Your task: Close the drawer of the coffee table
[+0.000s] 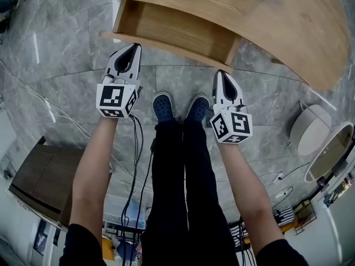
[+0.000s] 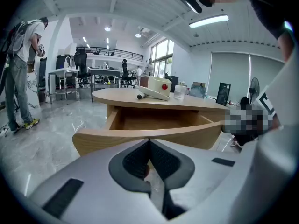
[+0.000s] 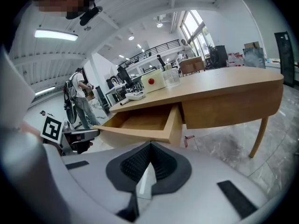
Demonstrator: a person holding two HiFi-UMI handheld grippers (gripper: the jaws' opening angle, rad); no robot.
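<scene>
The wooden coffee table (image 1: 288, 21) fills the top of the head view, and its drawer (image 1: 172, 29) is pulled out toward me, showing an empty inside. My left gripper (image 1: 135, 49) is shut with nothing in it; its tip hovers just in front of the drawer's curved front panel (image 1: 138, 40). My right gripper (image 1: 220, 74), also shut and empty, sits a little short of the drawer's right corner. In the left gripper view the drawer front (image 2: 140, 136) stands right beyond the closed tips (image 2: 149, 141). The right gripper view shows the open drawer (image 3: 145, 120) ahead of the closed tips (image 3: 150, 146).
My two blue shoes (image 1: 162, 107) stand on the grey marble floor between the grippers. On the tabletop lie a white device with a red button (image 2: 156, 88), a dark pen (image 2: 139, 96) and a cup (image 2: 180, 91). A dark cabinet (image 1: 39, 176) is at the left, round white stools (image 1: 310, 127) at the right.
</scene>
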